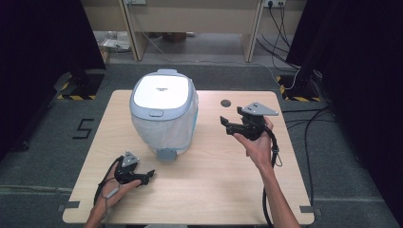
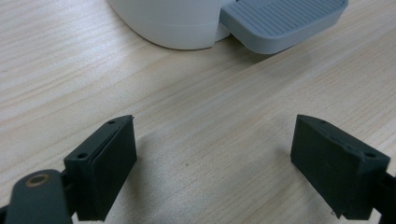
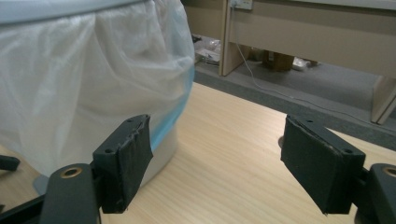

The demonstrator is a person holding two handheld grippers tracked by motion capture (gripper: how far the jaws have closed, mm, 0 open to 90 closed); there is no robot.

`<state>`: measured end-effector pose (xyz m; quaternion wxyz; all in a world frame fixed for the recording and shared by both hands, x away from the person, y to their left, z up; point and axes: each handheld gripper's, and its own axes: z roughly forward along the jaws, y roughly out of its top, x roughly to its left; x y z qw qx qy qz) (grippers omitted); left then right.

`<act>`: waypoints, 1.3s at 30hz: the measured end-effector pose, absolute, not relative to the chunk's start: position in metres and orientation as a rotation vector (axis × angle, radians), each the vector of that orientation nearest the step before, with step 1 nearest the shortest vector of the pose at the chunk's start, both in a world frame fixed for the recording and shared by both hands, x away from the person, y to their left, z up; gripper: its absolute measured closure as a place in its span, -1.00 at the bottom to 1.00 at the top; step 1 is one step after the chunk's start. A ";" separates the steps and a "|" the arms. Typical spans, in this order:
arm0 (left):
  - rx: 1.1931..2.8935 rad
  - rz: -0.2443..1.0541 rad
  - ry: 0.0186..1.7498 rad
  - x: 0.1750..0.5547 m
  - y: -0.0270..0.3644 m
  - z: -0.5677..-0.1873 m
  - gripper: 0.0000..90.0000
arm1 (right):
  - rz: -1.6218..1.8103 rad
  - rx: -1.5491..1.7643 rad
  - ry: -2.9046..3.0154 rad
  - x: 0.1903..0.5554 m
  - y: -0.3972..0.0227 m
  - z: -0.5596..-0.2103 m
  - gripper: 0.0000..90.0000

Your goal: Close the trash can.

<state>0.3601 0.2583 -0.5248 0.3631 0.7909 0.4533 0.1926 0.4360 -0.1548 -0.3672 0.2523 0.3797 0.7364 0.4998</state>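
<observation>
A white pedal bin [image 1: 163, 114] with a grey-rimmed shut lid and a clear plastic liner hanging over its sides stands at the back left of the wooden table [image 1: 214, 180]. Its grey foot pedal [image 1: 165, 154] points toward me. My left gripper [image 1: 149, 175] rests low at the table's front left, open and empty, with its jaws aimed at the pedal [image 2: 280, 21] and the bin's base [image 2: 168, 23]. To the right of the bin, a hand holds my right gripper [image 1: 224, 124] above the table. It is open and empty [image 3: 217, 158], a short way from the liner [image 3: 84, 84].
A small round hole [image 1: 225, 103] lies in the table behind the right gripper. Beyond the far edge are a wooden desk [image 1: 190, 19], floor cables [image 1: 294, 71] and black curtains [image 1: 43, 47] at both sides. A floor marking [image 1: 84, 128] sits to the left.
</observation>
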 end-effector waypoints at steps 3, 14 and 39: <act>2.035 0.496 1.167 0.360 0.258 -0.525 -0.71 | 1.322 1.030 2.007 0.432 -0.160 -0.374 -0.48; 2.037 0.496 1.167 0.360 0.258 -0.525 -0.71 | 1.274 1.064 2.019 0.416 -0.175 -0.402 -0.51; 2.034 0.496 1.168 0.360 0.258 -0.525 -0.71 | 1.158 1.125 2.096 0.393 -0.176 -0.455 -0.57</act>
